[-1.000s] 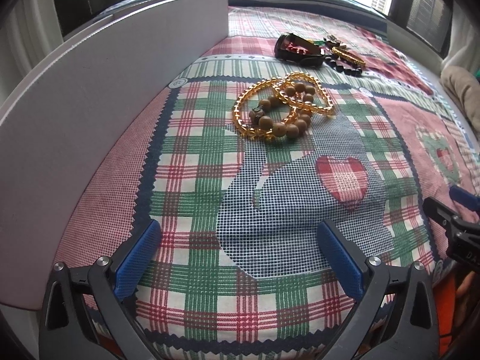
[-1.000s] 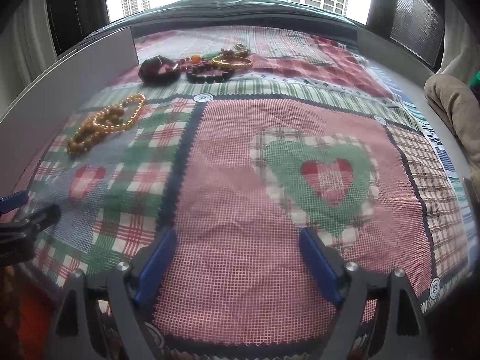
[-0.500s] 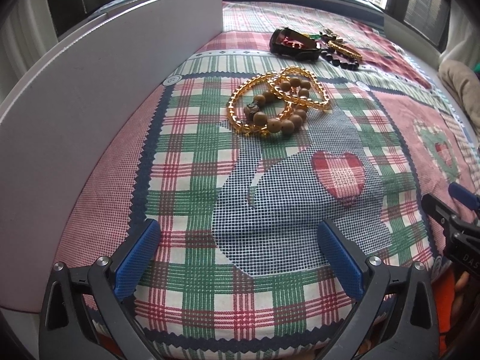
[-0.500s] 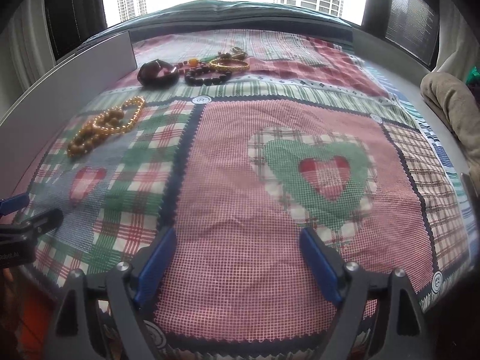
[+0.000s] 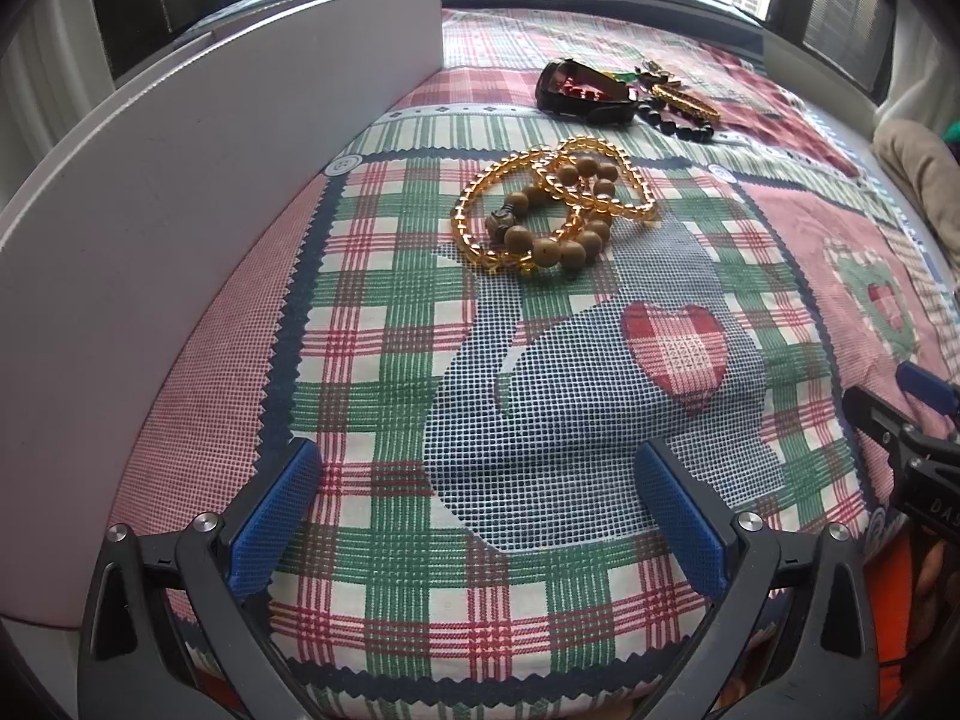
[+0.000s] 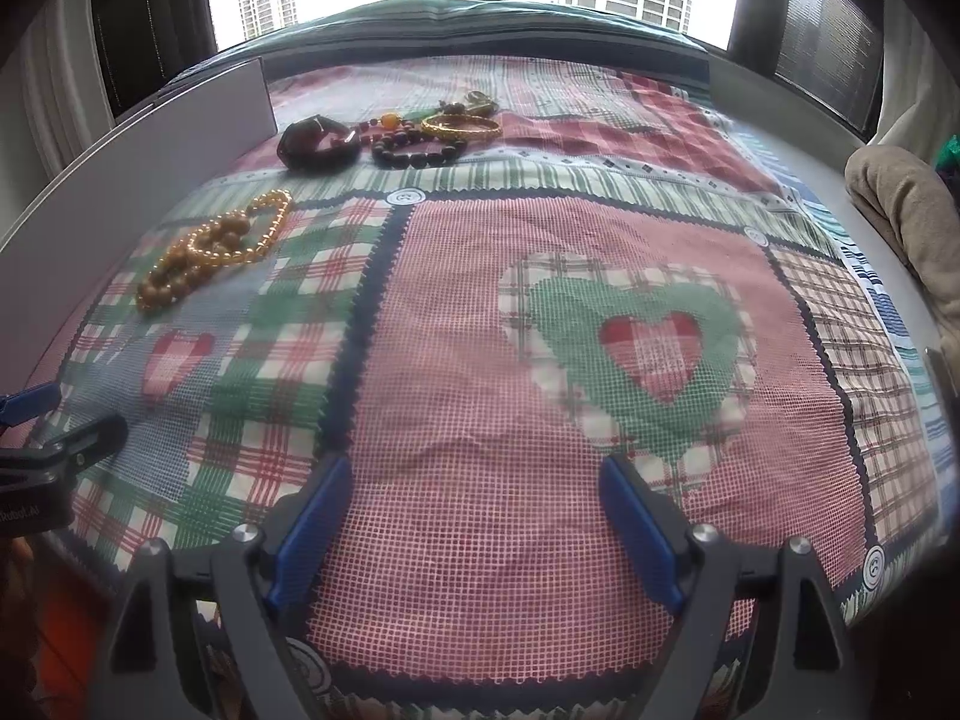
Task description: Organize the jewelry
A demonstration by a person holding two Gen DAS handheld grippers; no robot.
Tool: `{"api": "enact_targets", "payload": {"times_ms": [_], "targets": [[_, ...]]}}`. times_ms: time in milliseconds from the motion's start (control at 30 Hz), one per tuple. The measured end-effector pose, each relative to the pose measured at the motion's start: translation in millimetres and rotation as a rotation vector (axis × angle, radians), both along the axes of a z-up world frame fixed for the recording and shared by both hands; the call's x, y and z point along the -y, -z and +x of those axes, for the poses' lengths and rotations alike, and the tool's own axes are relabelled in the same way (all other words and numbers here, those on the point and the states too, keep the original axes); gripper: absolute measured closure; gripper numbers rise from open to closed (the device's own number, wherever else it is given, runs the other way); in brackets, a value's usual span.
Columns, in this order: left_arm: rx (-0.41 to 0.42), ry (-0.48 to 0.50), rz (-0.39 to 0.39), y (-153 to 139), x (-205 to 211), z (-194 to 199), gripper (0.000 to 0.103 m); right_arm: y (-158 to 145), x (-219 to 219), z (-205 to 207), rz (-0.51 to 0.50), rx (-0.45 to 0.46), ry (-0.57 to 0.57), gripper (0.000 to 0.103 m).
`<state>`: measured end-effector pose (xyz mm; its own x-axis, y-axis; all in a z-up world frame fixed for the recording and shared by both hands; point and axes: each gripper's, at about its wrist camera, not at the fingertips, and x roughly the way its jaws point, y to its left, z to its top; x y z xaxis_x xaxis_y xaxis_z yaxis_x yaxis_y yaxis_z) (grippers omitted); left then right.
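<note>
A tall white foam board (image 5: 198, 192) lines the left edge. The left gripper (image 5: 480, 516) hovers low over the patchwork checked mesh mat (image 5: 540, 420), blue-padded jaws spread, empty. Ahead lie tangled amber and wooden bead bracelets (image 5: 555, 210); farther back, a dark jewelry box (image 5: 579, 93), contents unclear. The right gripper (image 6: 474, 516) also hangs spread and empty, its tips cut off in the left view.

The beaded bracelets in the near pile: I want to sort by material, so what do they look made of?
The yellow bead bracelets look like glass or crystal, perhaps resin: small, translucent, glinting amber beads. The brown bead bracelet looks like wood: larger, matte, opaque tan beads, one darker and carved. Neither can be confirmed by sight alone.
</note>
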<state>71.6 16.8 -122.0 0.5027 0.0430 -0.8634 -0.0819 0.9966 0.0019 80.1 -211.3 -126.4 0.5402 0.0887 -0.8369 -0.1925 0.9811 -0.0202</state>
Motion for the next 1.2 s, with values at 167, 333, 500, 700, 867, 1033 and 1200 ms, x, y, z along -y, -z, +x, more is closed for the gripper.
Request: {"api": "enact_targets", "payload": {"times_ms": [167,333,500,700,867,1033,1200], "targets": [[0.006,0.0,0.0,-0.6,-0.2,-0.6,0.0,0.2,-0.3,0.6,-0.003,-0.005,0.006,0.017],[0.005,-0.001,0.0,-0.9,-0.2,-0.8,0.0,0.2,0.0,0.2,-0.003,-0.006,0.005,0.017],[0.004,0.0,0.0,-0.9,-0.2,-0.7,0.0,-0.1,-0.8,0.5,-0.003,-0.008,0.005,0.017],[0.003,0.008,-0.001,-1.5,-0.4,-1.0,0.0,-5.0,2.2,-2.0,0.023,-0.031,-0.007,0.017],[0.003,0.008,-0.001,-1.6,-0.6,-1.2,0.0,-17.7,3.8,-11.6,0.048,0.014,0.0,0.017],[0.004,0.008,-0.002,-1.6,-0.6,-1.6,0.0,-33.3,-0.1,-17.8,0.063,0.069,-0.02,0.017],[0.0,0.009,-0.002,-1.6,-0.5,-2.1,0.0,-34.0,-6.0,-18.9,0.079,0.071,-0.037,0.017]]}}
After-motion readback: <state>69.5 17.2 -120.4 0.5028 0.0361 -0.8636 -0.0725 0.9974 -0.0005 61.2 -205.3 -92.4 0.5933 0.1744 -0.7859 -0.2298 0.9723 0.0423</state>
